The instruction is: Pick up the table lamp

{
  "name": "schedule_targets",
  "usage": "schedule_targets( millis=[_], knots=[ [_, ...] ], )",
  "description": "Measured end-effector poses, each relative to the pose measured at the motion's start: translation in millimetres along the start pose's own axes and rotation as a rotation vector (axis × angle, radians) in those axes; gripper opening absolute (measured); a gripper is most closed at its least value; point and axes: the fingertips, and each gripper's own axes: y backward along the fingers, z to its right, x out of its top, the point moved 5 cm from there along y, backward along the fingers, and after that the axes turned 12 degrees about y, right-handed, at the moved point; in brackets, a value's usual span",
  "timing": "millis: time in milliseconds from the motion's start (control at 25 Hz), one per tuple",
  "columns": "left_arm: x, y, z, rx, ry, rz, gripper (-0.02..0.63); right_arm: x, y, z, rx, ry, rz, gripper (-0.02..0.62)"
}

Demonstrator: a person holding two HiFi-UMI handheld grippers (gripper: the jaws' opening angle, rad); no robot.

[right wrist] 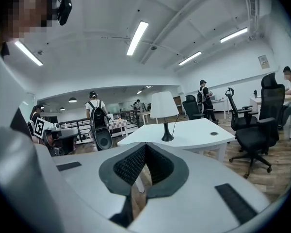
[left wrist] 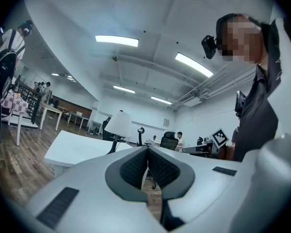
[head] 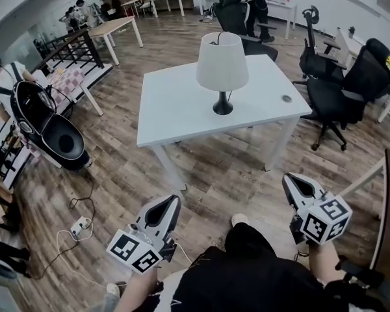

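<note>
Lamp (head: pixel 222 67) stands upright on white worktop (head: pixel 175 109), well beyond left gripper (head: pixel 171 201) and right gripper (head: pixel 291 181); fingers (left wrist: pixel 136 166) of both are closed, empty.

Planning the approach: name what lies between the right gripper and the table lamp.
Head view: only bare wooden floor and the white table's near edge and top lie between the right gripper and the table lamp.

Wood-plank floor (head: pixel 227 174), white table (head: pixel 175 109) (black office chairs (head: pixel 341 90) beside it), strip lights (right wrist: pixel 137 37) overhead

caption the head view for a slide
Left gripper and right gripper, shut and empty, face the table lamp on its white table.
</note>
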Motion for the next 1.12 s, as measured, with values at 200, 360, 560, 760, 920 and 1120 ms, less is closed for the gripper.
schedule_targets(
  millis=[200,360,560,760,920,1120],
  knots=[
    [3,-29,-17,-0.002,0.040,0.009,0.014,6,-39,29,0.027,0.011,-0.009,0.014],
    [6,-61,-35,0.038,0.035,-0.019,0.015,17,-74,57,0.058,0.018,-0.011,0.015],
    [18,-113,-56,0.076,0.051,0.006,0.014,30,-117,107,0.092,0.020,-0.013,0.015],
    [25,-157,-71,0.102,0.060,0.018,0.014,42,-155,150,0.129,0.017,-0.012,0.015],
    [28,-196,-83,0.126,0.069,0.039,0.015,45,-183,189,0.154,0.003,-0.010,0.015],
    [25,-233,-94,0.151,0.076,0.066,0.015,42,-212,220,0.195,0.003,-0.017,0.015]
  ],
)
